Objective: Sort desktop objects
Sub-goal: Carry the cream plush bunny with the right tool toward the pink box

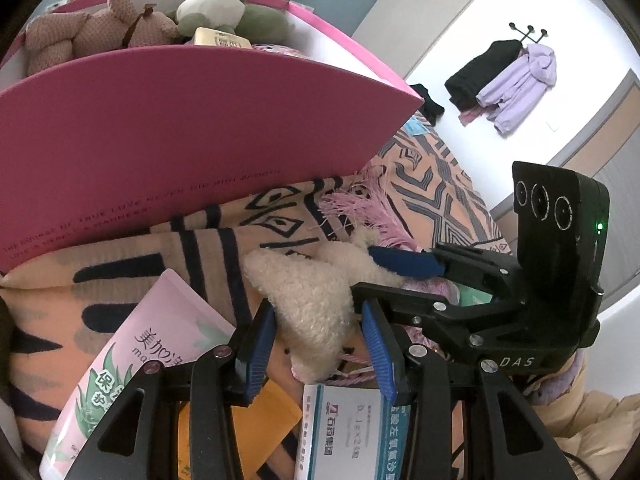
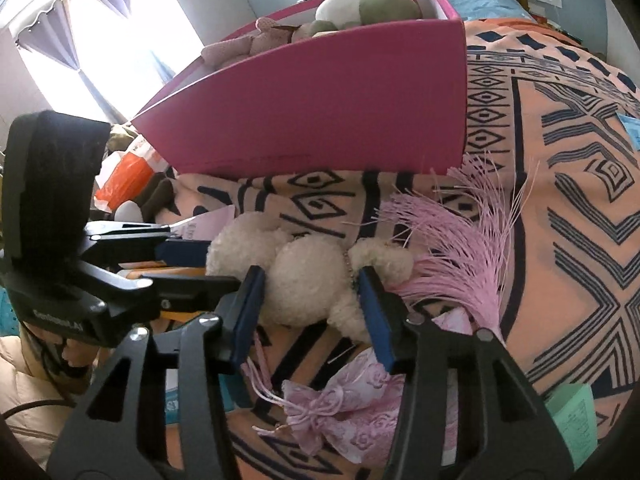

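Bedroom light is coming through a curtained window, and an orange blanket (image 2: pixel 560 184) with dark geometric bands is covering the bed that is serving as the work surface. Jackets are hanging on wall hooks in the background.

Both hand-held grippers are meeting at one cream plush toy (image 2: pixel 304 276), which is lying on the blanket just in front of a pink box (image 2: pixel 320 104). The right gripper (image 2: pixel 312 316) is straddling the toy's rounded body; its blue pads are sitting at the fleece on either side, and it is not clear that they are pressing, so this reads as a grip being formed rather than a firm hold. The left gripper (image 1: pixel 316 348) is standing at a narrow setting around one tapered end of the same toy (image 1: pixel 308 300), and whether its pads are actually squeezing cannot be told. Two grippers on one soft toy suggests steadying it for a lift toward the box (a judgement only).

The pink box is sitting on the blanket beyond the toy, its tall wall facing both cameras. Inside it, a pink checked plush (image 1: pixel 96 28) and a green and white plush (image 1: pixel 224 8) are already lying together, with a small yellowish packet (image 1: pixel 220 38) beside them.

Still loose on the blanket are a pink tassel (image 2: pixel 460 248) touching the toy's side, a pink drawstring pouch (image 2: pixel 344 404) near the right gripper, a pink tube (image 1: pixel 132 364) and a medicine carton (image 1: pixel 344 432).
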Available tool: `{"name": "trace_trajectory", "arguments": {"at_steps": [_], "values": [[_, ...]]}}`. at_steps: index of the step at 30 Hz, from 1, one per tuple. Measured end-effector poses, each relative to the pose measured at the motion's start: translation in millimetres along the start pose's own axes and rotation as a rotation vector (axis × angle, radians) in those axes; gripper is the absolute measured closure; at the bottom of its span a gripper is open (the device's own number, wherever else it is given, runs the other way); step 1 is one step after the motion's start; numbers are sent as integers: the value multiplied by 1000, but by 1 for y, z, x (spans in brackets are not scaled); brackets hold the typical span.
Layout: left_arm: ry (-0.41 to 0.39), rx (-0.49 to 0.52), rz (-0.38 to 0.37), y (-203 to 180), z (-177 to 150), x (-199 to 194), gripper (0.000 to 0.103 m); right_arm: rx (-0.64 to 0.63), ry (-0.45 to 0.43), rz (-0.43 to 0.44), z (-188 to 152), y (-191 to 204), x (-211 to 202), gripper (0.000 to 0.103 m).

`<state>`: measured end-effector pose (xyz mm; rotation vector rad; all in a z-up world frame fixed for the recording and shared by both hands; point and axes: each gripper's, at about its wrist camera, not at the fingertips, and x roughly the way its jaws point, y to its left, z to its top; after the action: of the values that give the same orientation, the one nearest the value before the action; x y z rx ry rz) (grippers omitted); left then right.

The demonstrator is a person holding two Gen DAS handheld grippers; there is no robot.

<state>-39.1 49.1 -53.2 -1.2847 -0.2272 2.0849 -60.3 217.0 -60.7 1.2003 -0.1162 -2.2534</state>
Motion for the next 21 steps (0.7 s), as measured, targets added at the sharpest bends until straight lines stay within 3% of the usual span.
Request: {"name": "trace_trajectory", "arguments": {"at_steps": [21], "values": [[-89,65,15,-16,9,-24,60,-35,-100,-41,3,17,-26,56]]}}
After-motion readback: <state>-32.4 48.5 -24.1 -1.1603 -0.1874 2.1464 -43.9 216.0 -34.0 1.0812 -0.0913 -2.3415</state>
